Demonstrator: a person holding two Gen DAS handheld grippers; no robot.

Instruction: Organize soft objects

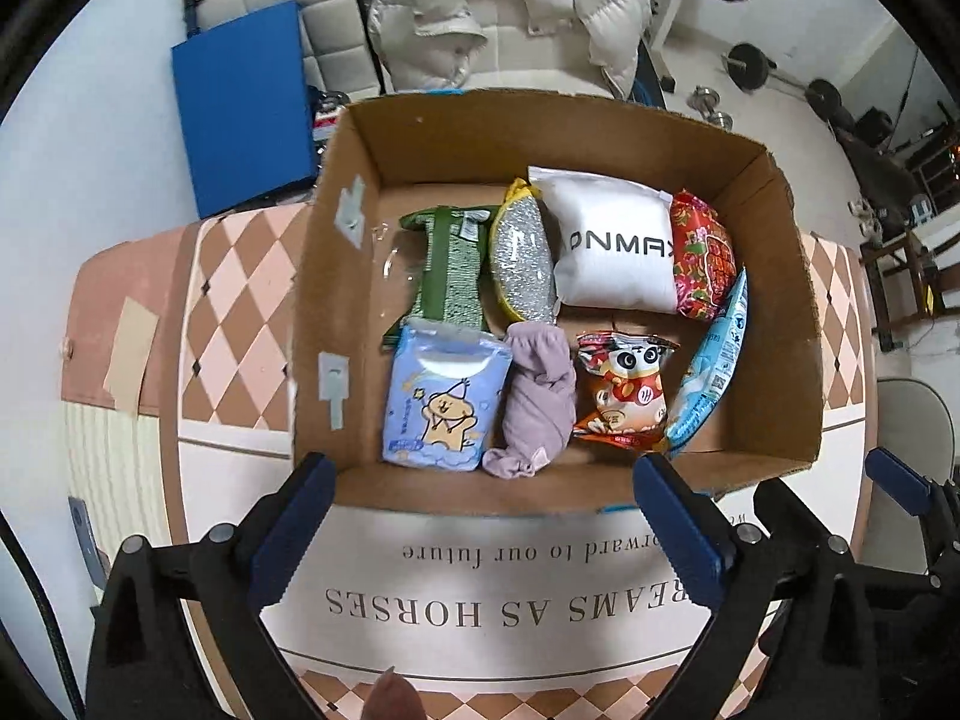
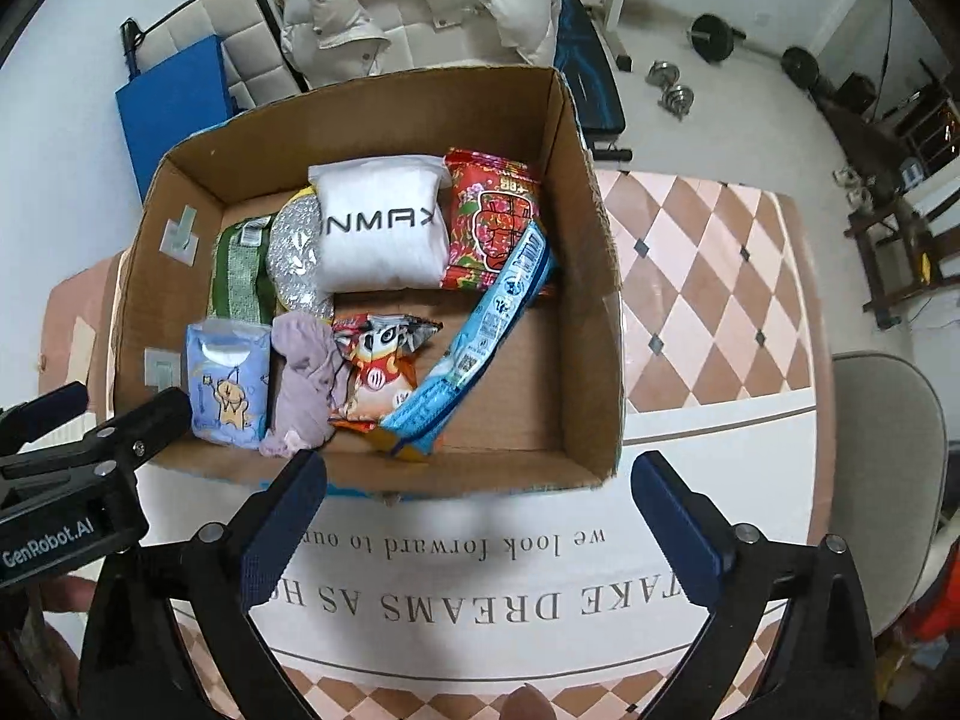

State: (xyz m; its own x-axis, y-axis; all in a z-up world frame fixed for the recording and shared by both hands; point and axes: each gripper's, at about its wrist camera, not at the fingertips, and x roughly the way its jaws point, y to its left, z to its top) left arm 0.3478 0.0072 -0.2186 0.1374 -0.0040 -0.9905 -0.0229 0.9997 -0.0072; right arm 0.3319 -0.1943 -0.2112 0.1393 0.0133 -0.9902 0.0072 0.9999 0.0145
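Observation:
An open cardboard box (image 1: 336,312) (image 2: 591,276) stands on the table and holds several soft items: a white pouch (image 1: 615,249) (image 2: 378,228), a red floral packet (image 1: 702,258) (image 2: 495,219), a blue wipes pack (image 1: 714,366) (image 2: 486,330), a panda snack bag (image 1: 624,390) (image 2: 381,369), a purple cloth (image 1: 537,402) (image 2: 303,384), a blue tissue pack (image 1: 441,402) (image 2: 228,390), a silver sponge (image 1: 522,258) (image 2: 294,252) and a green pack (image 1: 453,267) (image 2: 237,276). My left gripper (image 1: 486,468) is open and empty before the box's near wall. My right gripper (image 2: 480,468) is also open and empty there.
The table has a pink checkered cloth (image 2: 708,276) with printed words. A white puffer jacket (image 1: 510,6) lies on a chair behind the box, a blue pad (image 1: 240,102) leans at back left. A grey chair (image 2: 888,480) stands at the right. Weights (image 2: 711,36) lie on the floor.

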